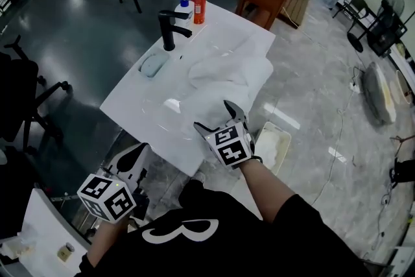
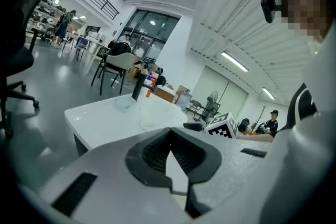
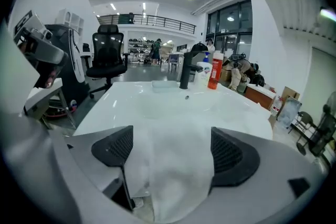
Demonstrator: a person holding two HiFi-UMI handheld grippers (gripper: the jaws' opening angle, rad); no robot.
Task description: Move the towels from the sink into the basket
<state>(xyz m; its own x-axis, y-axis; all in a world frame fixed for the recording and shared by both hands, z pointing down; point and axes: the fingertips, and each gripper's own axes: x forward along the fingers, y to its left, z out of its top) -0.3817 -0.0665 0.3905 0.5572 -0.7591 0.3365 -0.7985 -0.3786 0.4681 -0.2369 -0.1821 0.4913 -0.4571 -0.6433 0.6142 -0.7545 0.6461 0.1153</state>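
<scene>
Straddling the towel (image 3: 176, 134), the right hand-held gripper (image 3: 173, 153) gapes wide.

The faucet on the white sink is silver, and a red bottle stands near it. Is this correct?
Not quite. The head view shows that the faucet is black, not silver. The red bottle does stand near it on the white sink.

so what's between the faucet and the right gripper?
The towel, lying across the sink and reaching between the open jaws of the right gripper. Head view shows it.
</scene>
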